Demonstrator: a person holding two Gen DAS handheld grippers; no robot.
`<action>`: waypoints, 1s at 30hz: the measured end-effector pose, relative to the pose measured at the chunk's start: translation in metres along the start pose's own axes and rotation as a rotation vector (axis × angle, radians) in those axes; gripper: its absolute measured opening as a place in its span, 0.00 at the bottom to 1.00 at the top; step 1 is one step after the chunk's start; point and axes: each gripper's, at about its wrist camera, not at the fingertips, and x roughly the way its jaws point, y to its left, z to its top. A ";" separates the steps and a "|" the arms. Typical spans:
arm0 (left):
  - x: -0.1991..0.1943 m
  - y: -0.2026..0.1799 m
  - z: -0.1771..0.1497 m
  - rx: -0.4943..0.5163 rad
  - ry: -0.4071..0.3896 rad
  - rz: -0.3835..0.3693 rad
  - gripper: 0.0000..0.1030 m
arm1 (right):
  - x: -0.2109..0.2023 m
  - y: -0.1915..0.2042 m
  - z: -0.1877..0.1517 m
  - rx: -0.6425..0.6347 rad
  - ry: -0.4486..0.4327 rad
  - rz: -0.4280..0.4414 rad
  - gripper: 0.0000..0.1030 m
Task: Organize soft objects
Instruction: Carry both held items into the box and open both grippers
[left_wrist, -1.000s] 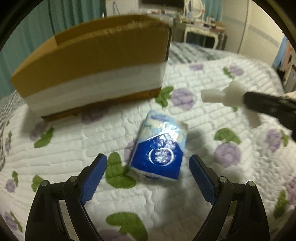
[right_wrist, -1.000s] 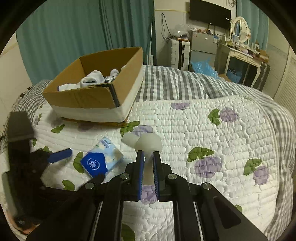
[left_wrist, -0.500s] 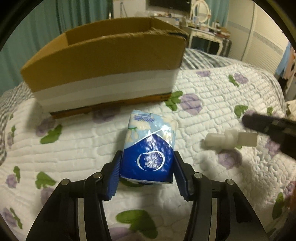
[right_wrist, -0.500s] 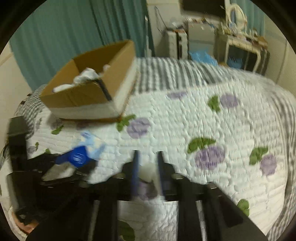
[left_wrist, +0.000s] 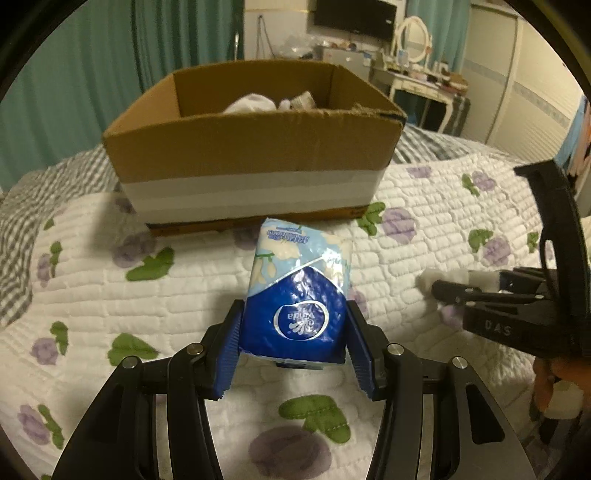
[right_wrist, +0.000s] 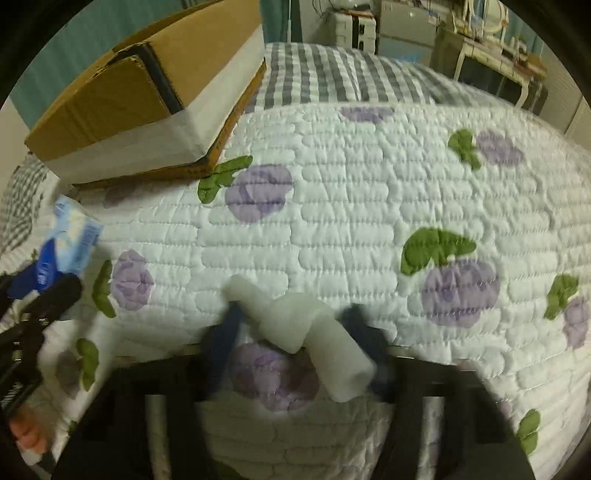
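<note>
The left gripper (left_wrist: 293, 345) has its blue jaws clenched on the lower, dark-blue end of a tissue pack (left_wrist: 299, 291), whose pale printed end sticks out forward toward the cardboard box (left_wrist: 255, 162). The box stands on the quilted bed (left_wrist: 184, 273), with white soft items (left_wrist: 251, 105) visible inside. In the right wrist view, the right gripper (right_wrist: 295, 339) has its jaws spread apart, released, on either side of a white foam piece (right_wrist: 306, 332) lying crosswise on the quilt between them; motion blur hides whether either pad touches it. The foam piece rests well to the right of the box.
</note>
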 end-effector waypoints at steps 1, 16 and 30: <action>-0.003 0.001 0.000 -0.001 -0.005 0.001 0.50 | -0.001 0.003 -0.001 -0.013 -0.004 -0.010 0.35; -0.090 0.040 0.046 0.087 -0.193 0.039 0.50 | -0.137 0.065 0.023 -0.123 -0.310 0.041 0.32; -0.043 0.090 0.168 0.124 -0.301 0.064 0.52 | -0.123 0.111 0.168 -0.142 -0.455 0.112 0.34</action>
